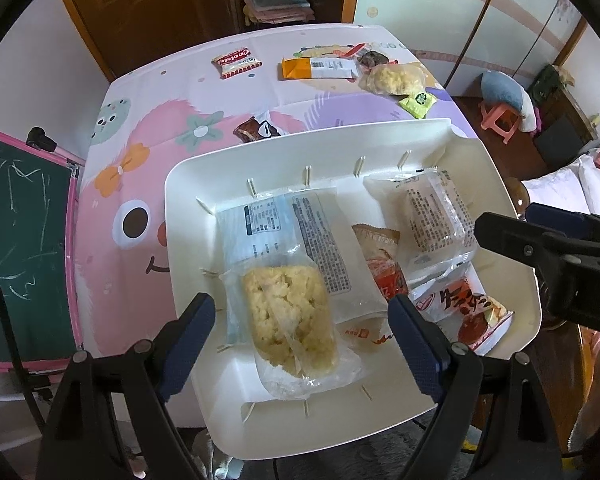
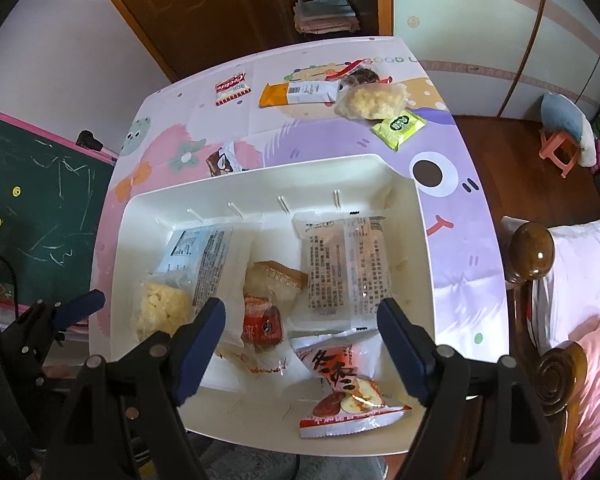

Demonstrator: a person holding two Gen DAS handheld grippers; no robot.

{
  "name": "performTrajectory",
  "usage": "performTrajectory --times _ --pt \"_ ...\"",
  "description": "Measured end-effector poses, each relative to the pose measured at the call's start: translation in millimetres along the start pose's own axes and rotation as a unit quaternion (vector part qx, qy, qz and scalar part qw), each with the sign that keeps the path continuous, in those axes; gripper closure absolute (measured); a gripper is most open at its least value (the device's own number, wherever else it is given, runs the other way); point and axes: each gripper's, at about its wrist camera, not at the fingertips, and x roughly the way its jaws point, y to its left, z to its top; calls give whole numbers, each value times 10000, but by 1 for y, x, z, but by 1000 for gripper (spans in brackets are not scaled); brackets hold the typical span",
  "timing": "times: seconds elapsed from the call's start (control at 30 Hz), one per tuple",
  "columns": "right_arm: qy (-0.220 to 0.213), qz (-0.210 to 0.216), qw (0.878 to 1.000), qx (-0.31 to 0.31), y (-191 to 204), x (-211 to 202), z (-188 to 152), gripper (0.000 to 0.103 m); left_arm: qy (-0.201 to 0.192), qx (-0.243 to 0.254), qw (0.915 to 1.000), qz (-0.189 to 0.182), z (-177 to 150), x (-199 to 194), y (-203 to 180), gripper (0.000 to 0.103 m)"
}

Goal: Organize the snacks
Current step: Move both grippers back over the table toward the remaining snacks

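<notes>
White plastic forms the bin (image 1: 188,208) sitting at the near end of the worktop (image 1: 140,92), and several snacks already lie inside it: a clear bag of yellow crumbly cake (image 1: 288,316), a white-backed packet (image 1: 328,248) under it, a small red packet (image 1: 384,264), a clear printed packet (image 2: 346,268) toward the right, and a red-and-white date packet (image 2: 348,396) at the near right.

Both tools hang over the bin, pointing steeply down. The left tool (image 1: 304,344) stands wide apart, its pads either side of the yellow cake bag without pressing on it. The right tool (image 2: 302,344) is also spread wide and grips nothing; the date packet lies below it.

Left outside, at the far end of the worktop: a red-and-white cookie packet (image 1: 237,63), an orange-and-white bar (image 1: 318,69), another yellow cake bag (image 1: 392,78), a small green packet (image 1: 418,104), something dark and red behind them, and a brown chocolate packet (image 1: 256,130) just beyond the bin's far rim. By my judgement, roughly half the job is done.
</notes>
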Motion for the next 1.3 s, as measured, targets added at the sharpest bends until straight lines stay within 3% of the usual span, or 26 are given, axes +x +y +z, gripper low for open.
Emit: performTrajectory --times 0.4,0.67,1.0,1.3 --pt "-116 44 9999 -13 -3 -5 12 24 -89 -9 10000 33 16 -3 1 16" --pt "-466 63 9989 37 -15 -16 38 24 -410 82 9989 189 52 -15 4 16" --pt "-939 -278 9944 -410 -36 -42 106 24 -1050 513 9927 312 144 -39 0 16" --pt "-1137 -192 9907 -723 -56 -43 179 24 -1130 1027 9881 195 232 -26 -9 15"
